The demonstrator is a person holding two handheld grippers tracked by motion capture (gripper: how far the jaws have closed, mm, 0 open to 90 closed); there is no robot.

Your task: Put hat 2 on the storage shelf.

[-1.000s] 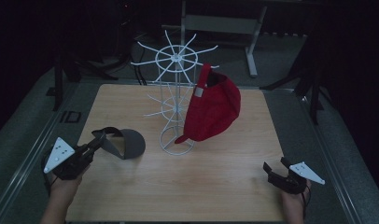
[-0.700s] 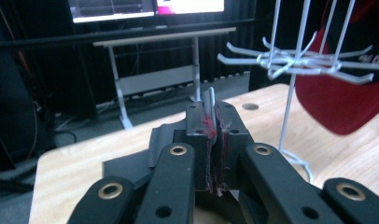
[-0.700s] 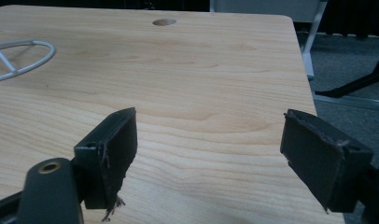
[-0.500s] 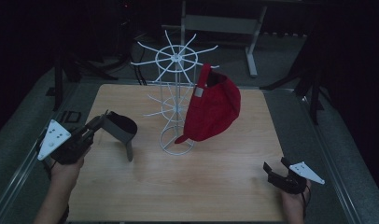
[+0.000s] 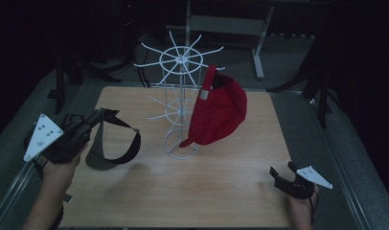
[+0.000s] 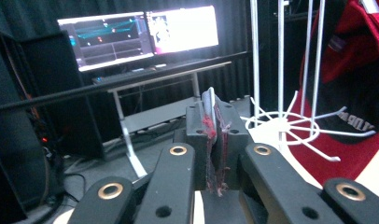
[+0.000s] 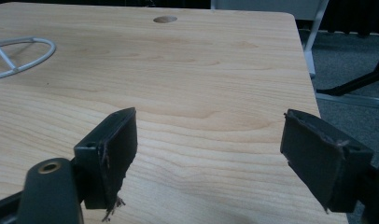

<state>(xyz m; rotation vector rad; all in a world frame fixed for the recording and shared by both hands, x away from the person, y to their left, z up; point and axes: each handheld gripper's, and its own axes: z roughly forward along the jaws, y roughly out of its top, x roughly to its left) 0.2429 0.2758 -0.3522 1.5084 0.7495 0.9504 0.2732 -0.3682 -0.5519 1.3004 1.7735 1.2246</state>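
Left gripper (image 5: 94, 117), far left: jaws clamped on the edge of a dark visor (image 5: 111, 146), now lifted clear of the table (image 5: 221, 191) and hanging below the jaws; a second ago it lay flat. Centre: white wire rack (image 5: 179, 105) stands unmoved, red cap (image 5: 217, 112) hung on its right side. Right gripper (image 5: 281, 175), near right corner: jaws wide apart, empty, resting low, position unchanged.

Behind the wooden table (image 5: 221, 191), two lit monitors (image 6: 141, 35) stand on a grey desk (image 6: 164, 74), black stands (image 5: 322, 81) are on the dark floor, and a round hole (image 7: 164, 19) is near the table's far edge.
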